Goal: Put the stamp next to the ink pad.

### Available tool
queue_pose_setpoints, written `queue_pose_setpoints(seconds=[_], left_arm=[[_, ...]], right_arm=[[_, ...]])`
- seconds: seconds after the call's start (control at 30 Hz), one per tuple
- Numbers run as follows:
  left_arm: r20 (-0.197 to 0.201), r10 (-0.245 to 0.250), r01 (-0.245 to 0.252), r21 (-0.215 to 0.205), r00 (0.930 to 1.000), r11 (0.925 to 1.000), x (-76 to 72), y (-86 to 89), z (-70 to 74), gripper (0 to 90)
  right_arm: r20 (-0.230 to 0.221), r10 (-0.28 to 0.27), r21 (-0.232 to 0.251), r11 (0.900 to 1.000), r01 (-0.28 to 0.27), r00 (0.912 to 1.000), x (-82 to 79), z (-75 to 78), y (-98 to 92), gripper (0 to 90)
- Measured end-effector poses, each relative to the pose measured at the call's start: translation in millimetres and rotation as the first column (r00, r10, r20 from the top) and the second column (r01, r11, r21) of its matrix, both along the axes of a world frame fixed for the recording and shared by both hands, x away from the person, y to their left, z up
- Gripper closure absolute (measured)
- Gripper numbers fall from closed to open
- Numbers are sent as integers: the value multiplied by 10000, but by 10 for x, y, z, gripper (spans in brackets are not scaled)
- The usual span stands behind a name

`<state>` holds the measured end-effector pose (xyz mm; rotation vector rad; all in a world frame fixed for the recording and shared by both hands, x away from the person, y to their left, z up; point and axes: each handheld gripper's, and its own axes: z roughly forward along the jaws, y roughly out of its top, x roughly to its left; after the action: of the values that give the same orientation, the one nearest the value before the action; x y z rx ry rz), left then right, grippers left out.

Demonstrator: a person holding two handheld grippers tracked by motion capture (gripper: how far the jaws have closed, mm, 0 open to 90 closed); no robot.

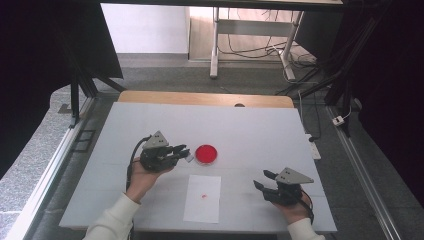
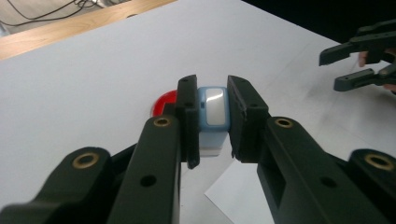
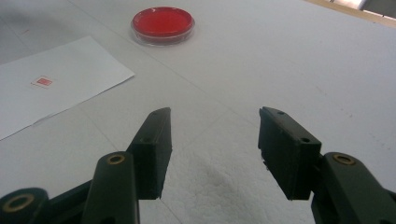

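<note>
My left gripper (image 2: 212, 119) is closed on a small blue-and-white stamp (image 2: 212, 114); both pads press its sides, and its pale, glossy top faces the left gripper view's camera. In the high view the same gripper (image 1: 186, 152) lies nearly level above the table (image 1: 260, 125), jaws pointing right, with the stamp (image 1: 190, 158) showing as a pale block at their tips. My left hand (image 1: 142, 177) grips the body from below, and a white sleeve (image 1: 112, 220) covers the forearm.

Just beyond the stamp sits a round dish (image 1: 206, 154) of red ink, close to the jaw tips but apart from them; in the left gripper view the dish (image 2: 164, 103) is half hidden behind the left-side jaw.

Below and to the right of that gripper lies a white sheet (image 1: 202, 198) bearing one small red mark (image 1: 204, 195). A corner of the sheet (image 2: 233, 191) appears between the jaws in the left gripper view.

My right gripper (image 3: 215, 140) stands about half open and holds nothing; bare table shows between its jaws. In the high view it (image 1: 264, 180) rests low at the right, jaws pointing left toward the sheet and well apart from it. From it, the sheet (image 3: 56, 84) with its mark (image 3: 44, 81) lies ahead to the left, and the dish (image 3: 162, 24) farther ahead.
</note>
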<state>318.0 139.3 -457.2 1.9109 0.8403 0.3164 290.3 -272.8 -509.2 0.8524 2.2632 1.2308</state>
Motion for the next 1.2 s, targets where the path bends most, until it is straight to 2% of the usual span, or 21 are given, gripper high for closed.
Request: queue_pose_setpoints(seconds=[0.13, 0.27, 0.37, 0.47, 0.5, 0.6, 0.77, 0.97, 1.13, 1.2], left_arm=[[-34, 115, -114, 336, 9999, 9994, 100, -26, -54, 748], [-289, 224, -210, 487, 9993, 9986, 233, -53, -136, 747], [-452, 386, -360, 560, 9982, 9978, 343, -74, -198, 748], [-452, 585, -534, 1083, 9973, 9927, 431, -98, -254, 747], [-512, 599, -537, 1150, 9969, 9919, 449, -101, -276, 748], [-671, 632, -529, 1450, 9957, 9880, 475, -111, -330, 747], [-712, 594, -475, 1594, 9957, 9861, 478, -118, -370, 746], [-775, 589, -440, 1817, 9953, 9824, 501, -163, -412, 745], [-877, 715, -501, 2259, 9936, 9729, 525, -182, -486, 743], [-910, 726, -519, 2126, 9932, 9758, 528, -168, -500, 742]], right_arm=[[-22, -23, -58, 10000, 22, 10000, 6, -4, 2, 430], [-11, -3, -122, 9999, 3, 10000, -3, -15, -2, 426], [-7, 34, 27, 10000, -34, 10000, -5, -14, -21, 425], [10, 47, 116, 9999, -47, 10000, 16, -17, -29, 425], [-15, 25, -36, 10000, -25, 10000, 21, -19, -25, 425], [-77, 92, -123, 9999, -93, 9999, 30, -40, -2, 418], [-57, 68, -103, 9999, -68, 10000, 26, -36, -2, 418], [4, 34, -336, 9994, -34, 10000, -30, -22, 11, 418], [63, -49, -283, 9996, 51, 10000, -48, -12, -7, 418], [30, -70, -310, 9995, 71, 10000, -40, -15, -12, 417]])
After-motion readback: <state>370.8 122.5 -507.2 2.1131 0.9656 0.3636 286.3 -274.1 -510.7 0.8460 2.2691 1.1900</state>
